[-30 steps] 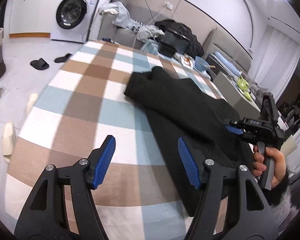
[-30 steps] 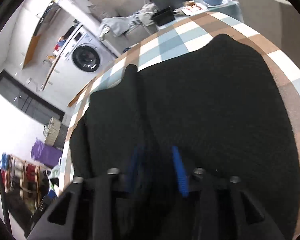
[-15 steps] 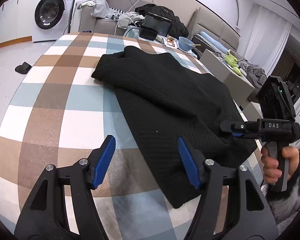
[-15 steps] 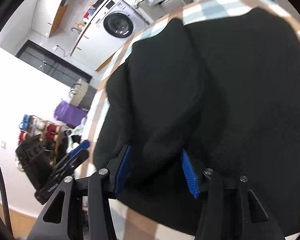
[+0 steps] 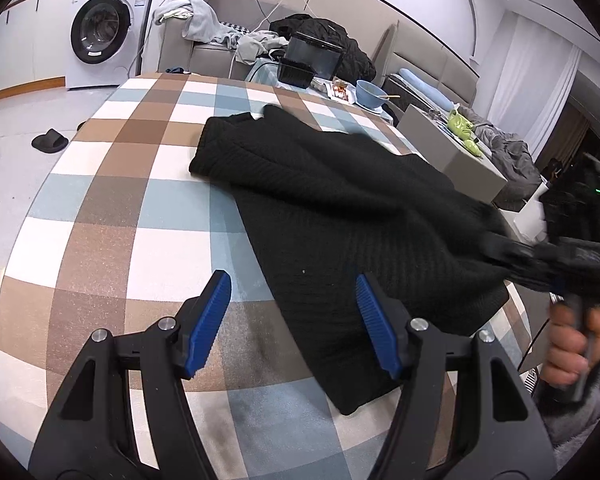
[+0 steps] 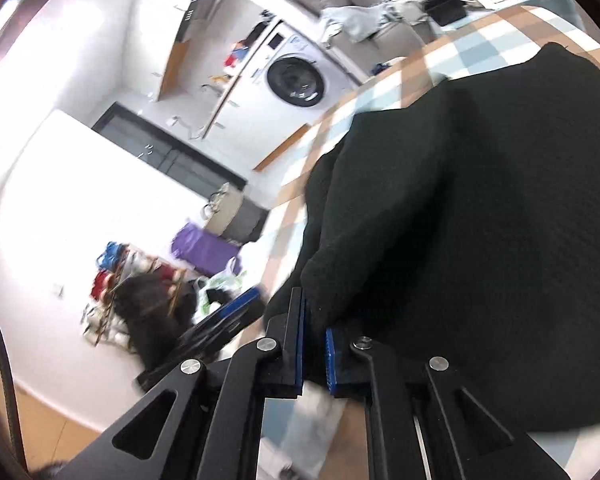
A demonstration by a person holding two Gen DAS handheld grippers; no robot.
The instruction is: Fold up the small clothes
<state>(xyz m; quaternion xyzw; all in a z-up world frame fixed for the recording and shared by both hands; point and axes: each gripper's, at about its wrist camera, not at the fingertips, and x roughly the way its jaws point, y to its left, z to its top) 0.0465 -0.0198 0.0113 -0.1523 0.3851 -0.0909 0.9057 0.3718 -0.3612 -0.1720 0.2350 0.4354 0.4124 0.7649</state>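
- Now: black sweater (image 5: 340,200) lies lengthwise on checked surface (image 5: 112,208), near hem toward both grippers.
- Right gripper (image 6: 314,344) has just closed, clamped on hem corner.
- Left gripper (image 5: 294,320) apart, empty, hovering over opposite hem edge.

Motion blur smears the right tongs (image 5: 496,248) gripping the black sweater (image 5: 340,208).

Matt black ribbed knit garment (image 5: 340,200) lies on a smooth checked tablecloth (image 5: 112,216).
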